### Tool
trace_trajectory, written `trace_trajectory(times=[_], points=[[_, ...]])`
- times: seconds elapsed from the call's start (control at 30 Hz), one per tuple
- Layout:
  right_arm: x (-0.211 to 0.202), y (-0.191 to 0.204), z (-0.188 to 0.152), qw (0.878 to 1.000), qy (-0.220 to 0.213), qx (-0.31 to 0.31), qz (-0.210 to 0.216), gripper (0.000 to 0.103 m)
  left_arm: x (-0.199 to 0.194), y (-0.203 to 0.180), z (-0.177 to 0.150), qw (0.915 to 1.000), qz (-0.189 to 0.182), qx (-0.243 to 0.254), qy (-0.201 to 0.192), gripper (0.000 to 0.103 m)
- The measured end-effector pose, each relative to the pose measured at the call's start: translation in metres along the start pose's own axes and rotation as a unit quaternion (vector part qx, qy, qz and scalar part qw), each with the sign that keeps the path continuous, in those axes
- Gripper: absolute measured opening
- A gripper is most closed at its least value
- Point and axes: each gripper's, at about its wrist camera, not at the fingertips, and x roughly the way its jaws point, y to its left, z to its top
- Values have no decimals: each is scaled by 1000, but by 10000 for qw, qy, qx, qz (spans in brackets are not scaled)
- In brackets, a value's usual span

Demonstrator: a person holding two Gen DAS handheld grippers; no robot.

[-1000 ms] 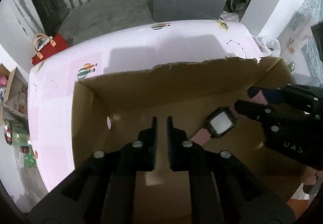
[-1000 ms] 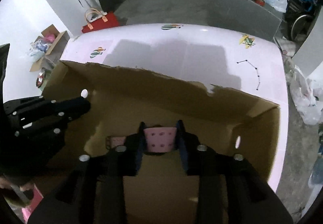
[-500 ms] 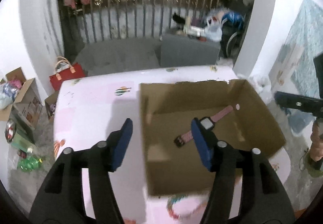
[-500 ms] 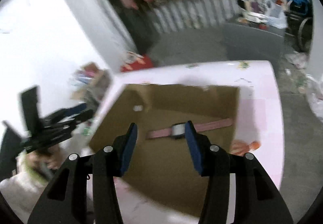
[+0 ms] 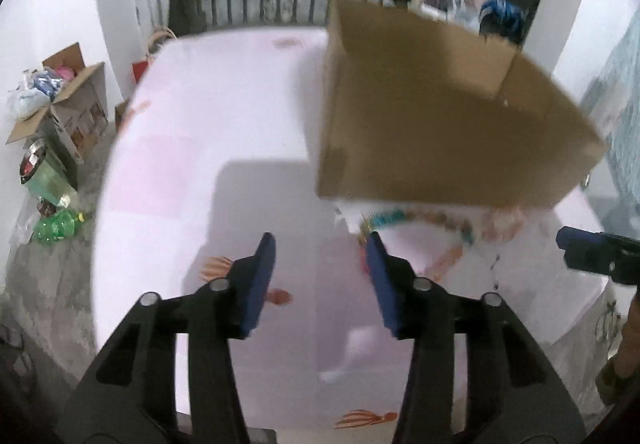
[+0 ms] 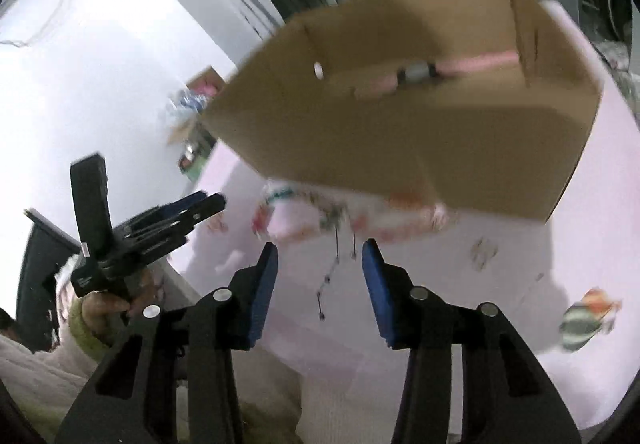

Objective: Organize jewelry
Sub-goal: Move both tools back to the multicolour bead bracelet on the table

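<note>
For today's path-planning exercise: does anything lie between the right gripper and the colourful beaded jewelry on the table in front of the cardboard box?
Nothing visible does. Between the right gripper and the beaded jewelry lies only pink table with printed marks. The cardboard box sits behind the beads.

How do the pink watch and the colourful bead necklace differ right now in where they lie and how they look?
The pink watch lies inside the cardboard box; the bead necklace lies outside it, on the pink table beside the box's near wall. The watch is one straight pink strap with a dark case; the necklace is a many-coloured curving string. Neither is held by a gripper.
</note>
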Motion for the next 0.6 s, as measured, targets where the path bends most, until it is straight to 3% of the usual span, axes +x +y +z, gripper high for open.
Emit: trace_trajectory(times=[0.2,0.27,0.33,0.4,0.6], points=[[9,9,-1,9994,29,-268,-202,44,26,-21,4,9988,323,323,167,37],[9,10,1,9993,17,-300,-205,44,33,-25,5,9982,411,366,226,31],[9,11,3,9990,-30,-350,-272,44,33,-29,6,9977,451,461,188,17],[10,17,0,9986,-65,-413,-313,44,32,-31,3,9975,442,525,176,8],[12,22,3,9971,-133,-654,-374,43,21,-24,-10,9985,207,485,115,8]])
